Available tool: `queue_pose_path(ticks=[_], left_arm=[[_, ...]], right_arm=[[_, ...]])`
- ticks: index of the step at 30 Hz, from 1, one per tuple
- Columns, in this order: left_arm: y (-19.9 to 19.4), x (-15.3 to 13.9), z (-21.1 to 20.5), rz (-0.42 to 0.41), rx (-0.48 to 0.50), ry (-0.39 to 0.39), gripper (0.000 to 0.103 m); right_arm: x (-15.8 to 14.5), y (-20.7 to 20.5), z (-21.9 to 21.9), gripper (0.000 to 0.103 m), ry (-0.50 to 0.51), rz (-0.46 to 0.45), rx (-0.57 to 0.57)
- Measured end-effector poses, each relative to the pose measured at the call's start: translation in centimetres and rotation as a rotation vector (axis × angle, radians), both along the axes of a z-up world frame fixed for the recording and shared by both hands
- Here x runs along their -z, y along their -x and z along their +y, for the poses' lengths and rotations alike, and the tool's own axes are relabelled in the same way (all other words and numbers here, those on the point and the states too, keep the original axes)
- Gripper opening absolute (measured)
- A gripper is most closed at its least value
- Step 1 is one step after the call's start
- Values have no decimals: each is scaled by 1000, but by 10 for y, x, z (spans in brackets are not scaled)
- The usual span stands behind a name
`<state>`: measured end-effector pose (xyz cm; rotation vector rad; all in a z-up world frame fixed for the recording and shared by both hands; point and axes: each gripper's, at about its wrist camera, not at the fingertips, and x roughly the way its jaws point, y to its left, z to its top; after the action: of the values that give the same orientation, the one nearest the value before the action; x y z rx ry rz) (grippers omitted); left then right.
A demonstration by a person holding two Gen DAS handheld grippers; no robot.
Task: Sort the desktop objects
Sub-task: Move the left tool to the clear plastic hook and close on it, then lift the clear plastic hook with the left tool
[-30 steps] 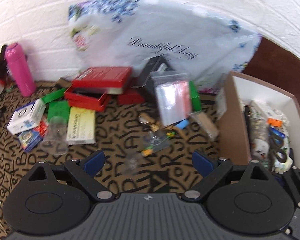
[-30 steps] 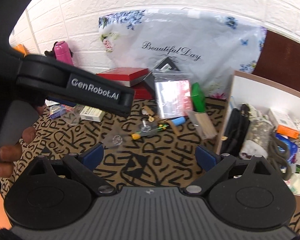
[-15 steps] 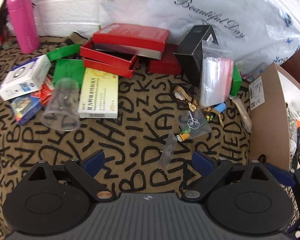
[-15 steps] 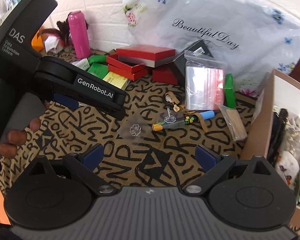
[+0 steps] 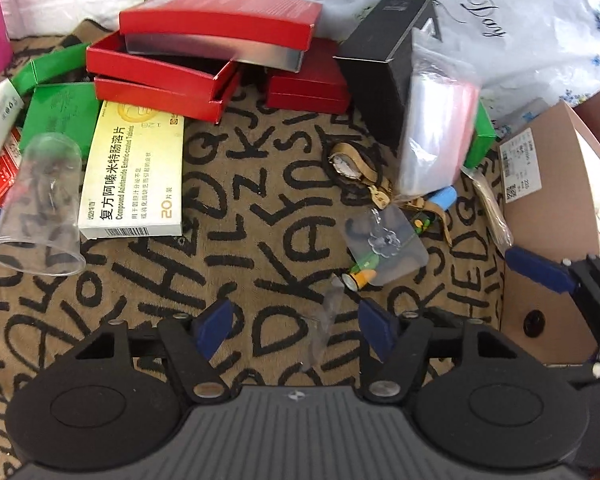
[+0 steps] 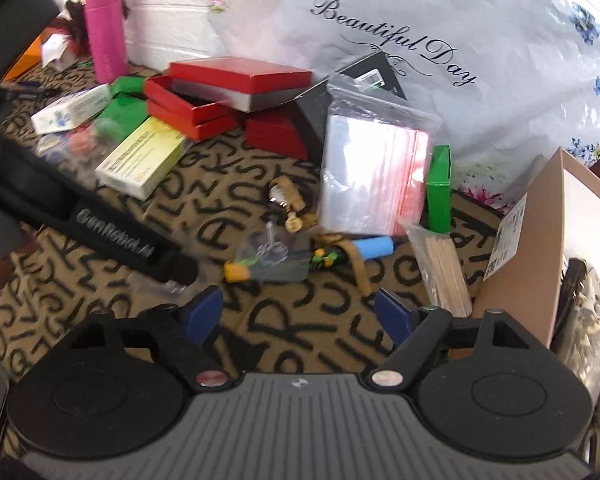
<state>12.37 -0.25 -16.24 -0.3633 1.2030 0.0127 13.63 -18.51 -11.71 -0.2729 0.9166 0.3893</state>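
In the left wrist view my left gripper [image 5: 296, 328] hangs low over the lettered cloth, its jaws closing. A small clear plastic scrap [image 5: 325, 320] lies between the blue pads, and they are not pressing on it. Just beyond lie a clear pouch with a flower-shaped piece [image 5: 384, 244], a pen with an orange end [image 5: 360, 278] and a tan-strapped watch [image 5: 352, 164]. My right gripper [image 6: 298, 314] is also closing, with only cloth between its pads; the pen [image 6: 240, 270] and pouch [image 6: 276, 256] lie ahead of it. The left gripper's black arm [image 6: 116, 236] crosses the right wrist view.
A cardboard box [image 5: 548, 208] stands at the right. Red boxes [image 5: 216, 28], a black box [image 5: 384, 60], zip bags [image 5: 436, 136], a yellow medicine box [image 5: 134, 176] and a tipped clear cup [image 5: 40, 208] crowd the back. A pink bottle [image 6: 106, 32] and a white bag [image 6: 420, 40] stand by the wall.
Both grippers have sunk toward the cloth and tilted downward. Their jaws have narrowed. The clear scrap now lies between the left gripper's pads.
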Motion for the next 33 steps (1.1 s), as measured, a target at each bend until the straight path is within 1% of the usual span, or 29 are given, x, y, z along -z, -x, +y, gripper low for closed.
queue_pose_path(ticks=[1, 2, 3, 4, 6, 8, 9, 12, 14, 16, 17, 19, 21, 24, 25, 26, 27, 30, 33], left_arm=[[-2, 3, 3, 6, -3, 3, 64], [-3, 5, 5, 14, -6, 8, 60], [-3, 8, 8, 22, -7, 17, 54], [-3, 10, 11, 27, -15, 31, 51], [-3, 13, 16, 37, -25, 39, 41], [-2, 15, 19, 37, -27, 39, 39], [-1, 16, 22, 35, -30, 49, 39], [-2, 19, 30, 38, -49, 81, 39], [-3, 20, 32, 37, -48, 95, 39], [-4, 20, 33, 32, -34, 102, 39], [-4, 19, 33, 30, -27, 106, 39], [-4, 19, 33, 28, -10, 122, 37], [-3, 19, 30, 28, 11, 143, 34], [-2, 20, 24, 19, 26, 151, 28], [-1, 19, 22, 16, 27, 156, 26], [-1, 18, 21, 14, 29, 162, 23], [-1, 18, 20, 11, 31, 164, 22], [1, 13, 17, -6, 41, 157, 15], [3, 9, 13, -18, 51, 159, 12]], right_arm=[[1, -4, 2, 81, -6, -6, -4], [2, -8, 3, 80, -16, -38, -28], [4, -13, 6, 80, -22, -42, -35], [5, -17, 9, 80, -26, -40, -42], [12, -24, 18, 78, -26, -30, -76], [19, -29, 23, 77, -33, -18, -99], [22, -31, 26, 73, -33, -8, -101], [33, -37, 31, 70, -36, 9, -107], [40, -41, 33, 68, -16, 8, -95], [42, -44, 31, 68, -21, -18, -95], [44, -46, 33, 66, -8, -26, -103], [44, -47, 34, 54, 16, -44, -124], [42, -45, 33, 36, 3, -34, -151], [39, -39, 31, 35, 7, -29, -146], [38, -37, 29, 32, -2, -27, -139], [37, -34, 27, 11, -7, -20, -129], [36, -31, 25, 1, -11, -19, -115], [33, -23, 17, 0, -23, -12, -86], [28, -14, 8, 0, -30, -11, -74]])
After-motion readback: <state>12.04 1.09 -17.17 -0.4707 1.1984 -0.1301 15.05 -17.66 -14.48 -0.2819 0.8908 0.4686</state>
